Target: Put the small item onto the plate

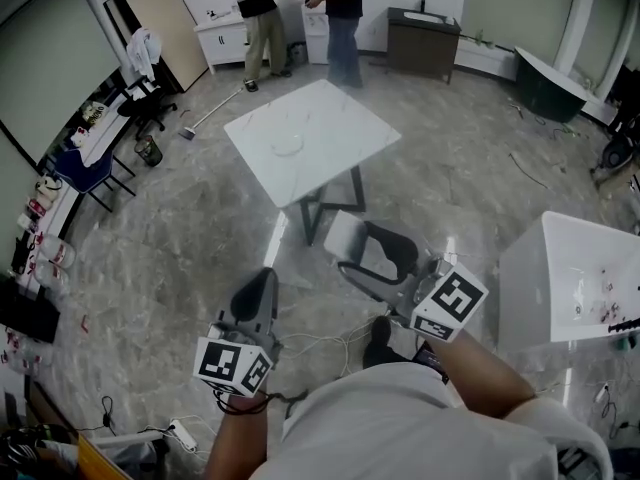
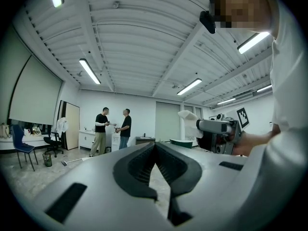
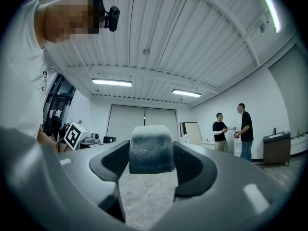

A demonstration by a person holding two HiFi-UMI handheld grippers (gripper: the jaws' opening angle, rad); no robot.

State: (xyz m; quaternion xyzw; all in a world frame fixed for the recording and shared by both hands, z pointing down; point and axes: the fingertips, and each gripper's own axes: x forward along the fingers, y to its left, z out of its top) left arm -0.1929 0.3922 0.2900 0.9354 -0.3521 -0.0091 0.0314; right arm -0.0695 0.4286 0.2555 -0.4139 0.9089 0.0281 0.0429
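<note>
Person stands on the grey floor (image 1: 180, 258), both grippers held low near the body, well apart from the white surface (image 1: 335, 118) that stands further off in the middle of the room. The right gripper (image 1: 358, 251) has its fingers (image 3: 192, 165) clamped on the small item (image 3: 150, 150), a pale grey-white block that looks soft. It sits square between the pads and sticks up past the tips, so the grip looks secure for carrying. The left gripper (image 2: 155, 150) has its fingers (image 2: 132, 165) pressed together at the tips with nothing between them. It looks idle and is held off to the left, likely just to stay out of the way. The plate (image 1: 288, 145) looks like a clear shallow dish, faint, lying near the middle of the surface with nothing on it. So the item is in the air in the right gripper, not on the plate, and the task looks to be at the carry stage. Judged next need: bring the right gripper out over the far surface, lower it above the dish and release. The clear dish is hard to see, so a missed placement is the risk. Cables (image 1: 330, 343) lie on the floor near the person's feet, a possible trip point. A second white surface (image 1: 580, 268) at the right holds small bits, too small to tell. Two people (image 1: 300, 8) stand at the far wall, not involved.
</note>
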